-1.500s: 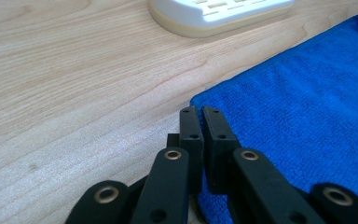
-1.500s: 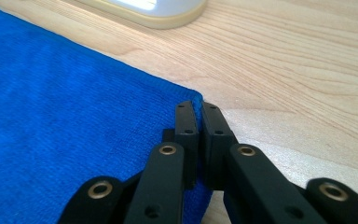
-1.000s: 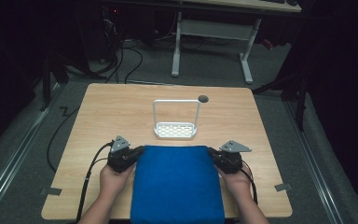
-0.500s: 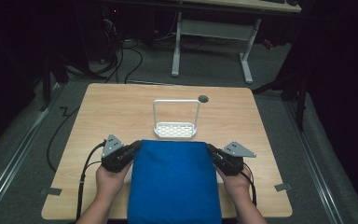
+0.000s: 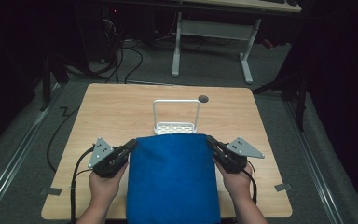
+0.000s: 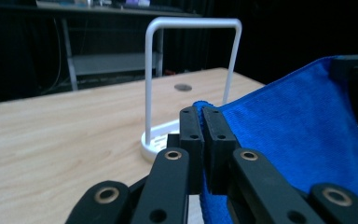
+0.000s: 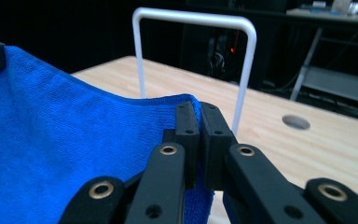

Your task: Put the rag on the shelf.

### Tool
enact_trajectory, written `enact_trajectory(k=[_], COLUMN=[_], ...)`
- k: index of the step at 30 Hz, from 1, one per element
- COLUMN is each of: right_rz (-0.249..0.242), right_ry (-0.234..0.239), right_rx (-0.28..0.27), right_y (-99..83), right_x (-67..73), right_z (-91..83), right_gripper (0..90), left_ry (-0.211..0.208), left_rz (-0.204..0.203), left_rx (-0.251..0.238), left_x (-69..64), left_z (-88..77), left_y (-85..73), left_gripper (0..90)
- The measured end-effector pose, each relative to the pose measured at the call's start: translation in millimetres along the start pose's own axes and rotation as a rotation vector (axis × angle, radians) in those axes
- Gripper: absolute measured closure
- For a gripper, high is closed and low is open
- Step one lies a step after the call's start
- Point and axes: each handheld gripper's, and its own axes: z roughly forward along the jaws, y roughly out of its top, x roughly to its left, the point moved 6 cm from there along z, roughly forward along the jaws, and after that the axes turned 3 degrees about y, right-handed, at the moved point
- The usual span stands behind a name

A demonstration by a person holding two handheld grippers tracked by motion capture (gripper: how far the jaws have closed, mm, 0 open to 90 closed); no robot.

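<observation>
A blue cloth (image 5: 172, 177) is stretched flat above the near half of the wooden table (image 5: 116, 112), held by its two far corners. My left gripper (image 5: 129, 144) is shut on the cloth's left corner (image 6: 200, 106). My right gripper (image 5: 210, 141) is shut on the right corner (image 7: 186, 100). Just beyond the cloth's far edge stands a white wire rack (image 5: 176, 114), an upright arch on a perforated base; the arch (image 6: 191, 23) rises past my left jaws, and the same arch (image 7: 196, 18) stands behind my right jaws. The cloth hides the table under it.
A round cable hole (image 5: 203, 98) sits in the tabletop behind the rack. Cables (image 5: 56, 144) trail off the table's left side. A desk frame (image 5: 214, 32) stands on the floor beyond the table. Bare wood lies left, right and behind the rack.
Both grippers have moved forward and apart with the cloth, carrying its far edge up to the rack's base. The cloth is spread wider and tauter.
</observation>
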Motion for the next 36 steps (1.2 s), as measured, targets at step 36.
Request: enact_trajectory(k=[36], right_rz=[-0.044], right_ry=[-0.103], right_rx=[-0.175], right_y=[126.4], right_x=[-35.0], right_z=[-13.0], right_gripper=[88.5], left_ry=[0.045], left_rz=[0.142], left_rx=[-0.088], left_x=[29.3], left_z=[34.4], left_y=[127.4], left_gripper=[88.2])
